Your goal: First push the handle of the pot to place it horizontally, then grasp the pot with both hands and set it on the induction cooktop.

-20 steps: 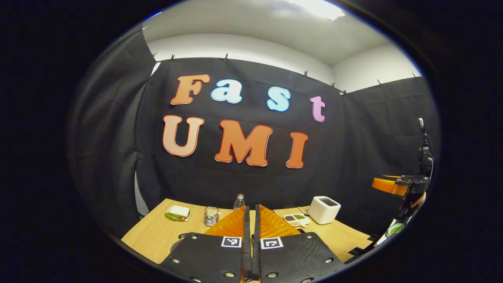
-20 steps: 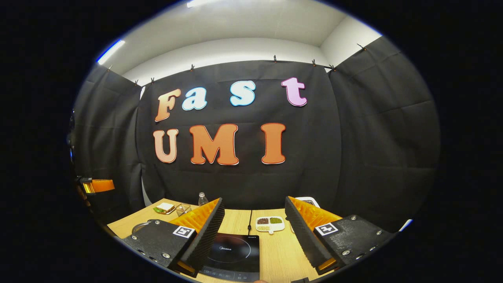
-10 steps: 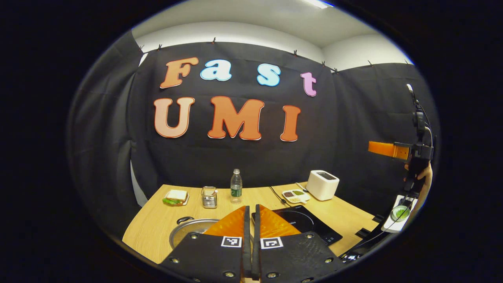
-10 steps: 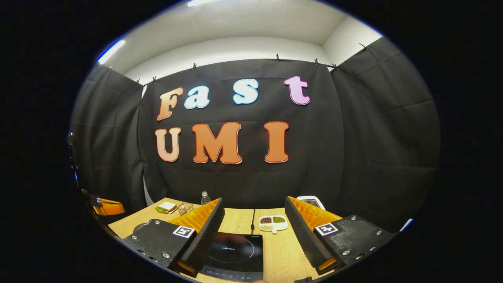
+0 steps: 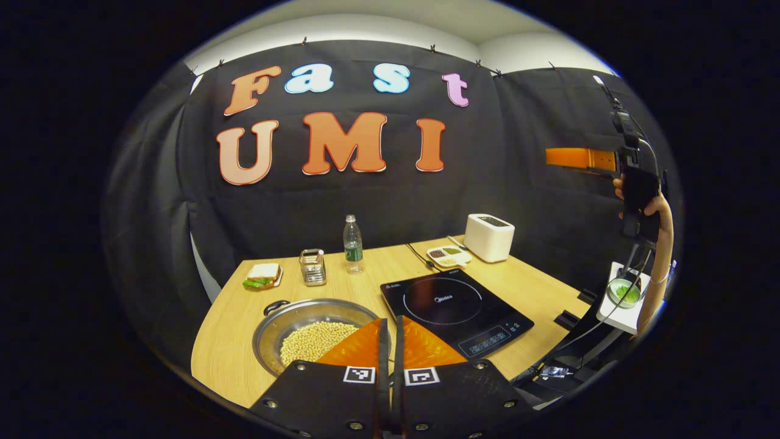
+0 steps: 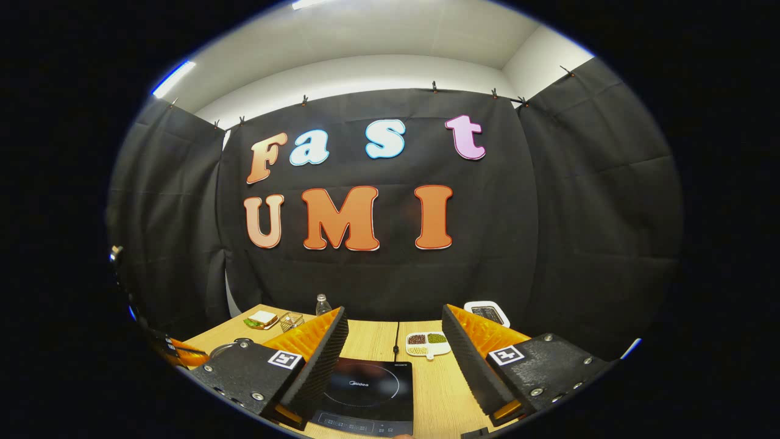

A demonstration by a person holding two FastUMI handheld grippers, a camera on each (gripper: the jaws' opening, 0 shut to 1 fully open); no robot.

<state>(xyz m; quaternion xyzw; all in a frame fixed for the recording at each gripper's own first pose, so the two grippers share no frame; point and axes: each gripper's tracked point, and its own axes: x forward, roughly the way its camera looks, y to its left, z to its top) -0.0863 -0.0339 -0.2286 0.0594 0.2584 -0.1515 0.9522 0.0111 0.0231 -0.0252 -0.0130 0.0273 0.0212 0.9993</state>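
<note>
A shallow steel pot (image 5: 266,336) with pale beans in it sits on the wooden table's near left, and one black loop handle (image 5: 275,305) shows on its far-left rim. The black induction cooktop (image 5: 454,308) lies just right of it. My left gripper (image 5: 390,321) hovers shut over the pot's near right rim, with nothing between its fingers. My right gripper (image 6: 394,314) is open, high above the cooktop (image 6: 365,393). In the left gripper view the right gripper (image 5: 551,157) is raised at the far right, held by a hand (image 5: 655,204).
Along the table's back stand a sandwich on a plate (image 5: 262,275), a metal holder (image 5: 312,267), a water bottle (image 5: 351,244), a divided dish of beans (image 5: 448,255) and a white toaster (image 5: 489,236). A small white stand with a green bowl (image 5: 621,291) is off the table's right.
My left gripper has tipped downward, bringing the pot and the cooktop into its view. The right gripper has barely moved and stays open.
</note>
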